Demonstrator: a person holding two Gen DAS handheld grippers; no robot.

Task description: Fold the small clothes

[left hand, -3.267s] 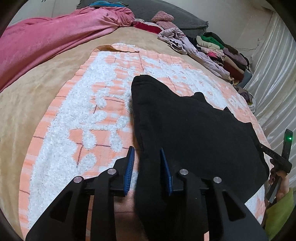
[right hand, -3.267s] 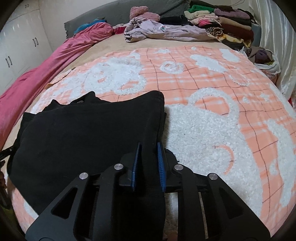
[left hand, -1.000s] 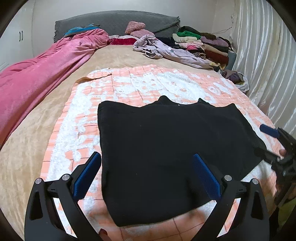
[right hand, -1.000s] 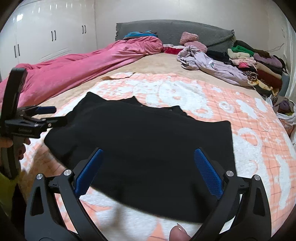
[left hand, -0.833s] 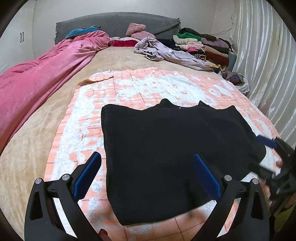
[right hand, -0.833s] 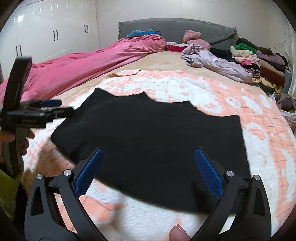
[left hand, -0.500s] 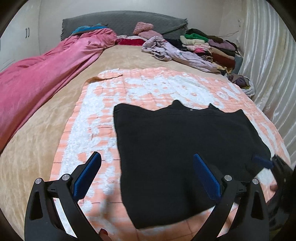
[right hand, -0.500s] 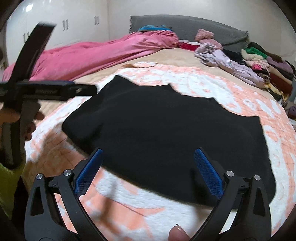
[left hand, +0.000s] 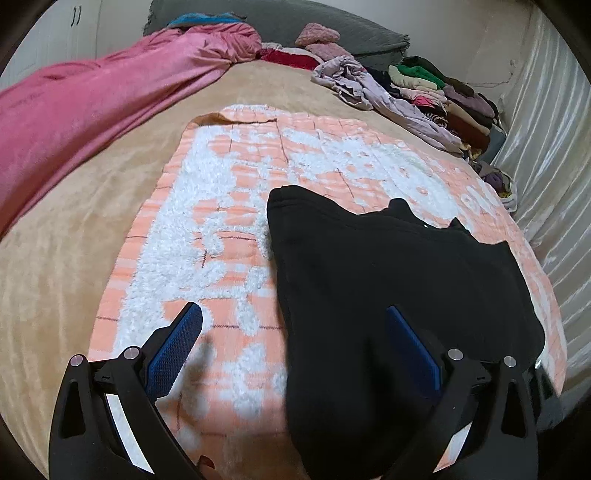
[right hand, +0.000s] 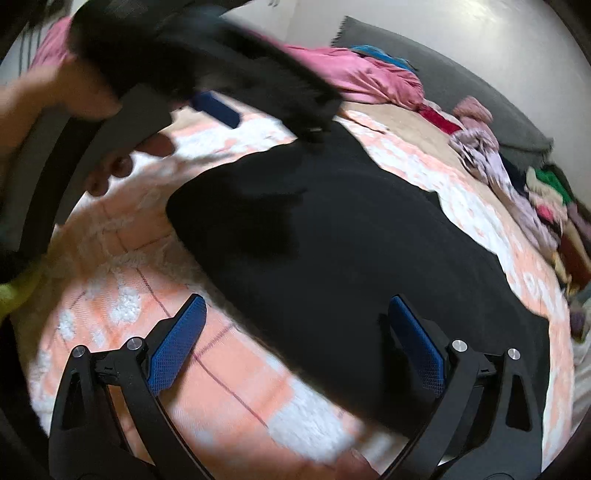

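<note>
A black garment (left hand: pixel 388 280) lies spread flat on the orange and white fleecy blanket (left hand: pixel 221 206); it also shows in the right wrist view (right hand: pixel 351 236). My left gripper (left hand: pixel 295 347) is open and empty, low over the garment's near left edge. My right gripper (right hand: pixel 295 339) is open and empty above the garment's near edge. The left gripper also shows, blurred, in the right wrist view (right hand: pixel 207 66), held over the garment's far left corner.
A pink duvet (left hand: pixel 92 96) lies along the left of the tan bed. A heap and stack of clothes (left hand: pixel 424 92) sit at the far right by the grey headboard (left hand: pixel 280 22). A pale curtain (left hand: pixel 554 155) hangs on the right.
Both grippers, shut on the garment 3.3 s ago, have opened and let go. In the last second both swung left and lower; the left gripper now crosses the right wrist view, blurred.
</note>
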